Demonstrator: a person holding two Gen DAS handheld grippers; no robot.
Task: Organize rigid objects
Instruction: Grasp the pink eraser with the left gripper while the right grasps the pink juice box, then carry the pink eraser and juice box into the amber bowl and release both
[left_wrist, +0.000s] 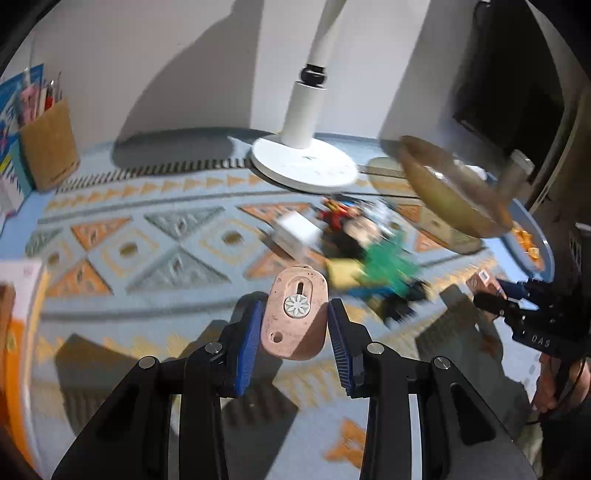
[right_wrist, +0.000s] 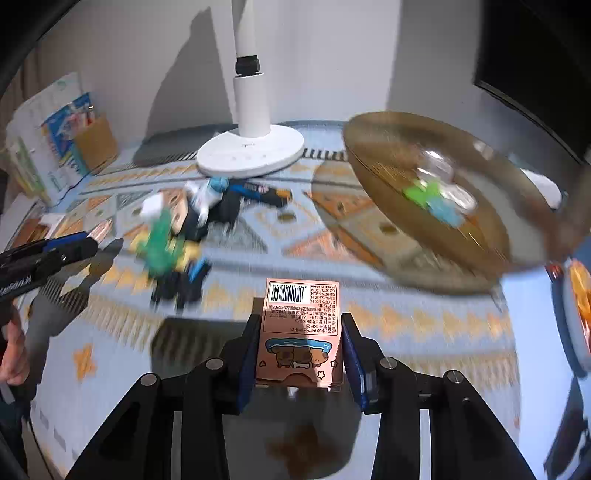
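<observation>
Left wrist view had my left gripper (left_wrist: 295, 325) clamped on a pink oval gadget (left_wrist: 294, 314) with a little white flower dial, its blue pads (left_wrist: 248, 341) snug on both sides, lifted clear of the patterned blue mat (left_wrist: 147, 258). Blurry toy pile (left_wrist: 354, 251) sat at about 1 o'clock from it, white lamp base (left_wrist: 304, 164) at 12, and the amber glass bowl (left_wrist: 454, 192) up around 2. Over on the right wrist view, my right gripper (right_wrist: 300, 350) was squeezing a small pink box (right_wrist: 300, 332) with a barcode and cartoon critters, held off the mat too. Same bowl (right_wrist: 436, 192) was at 2 o'clock there, with green and blue bits inside, too smeared to ID. Toy pile (right_wrist: 177, 236) at 10.
</observation>
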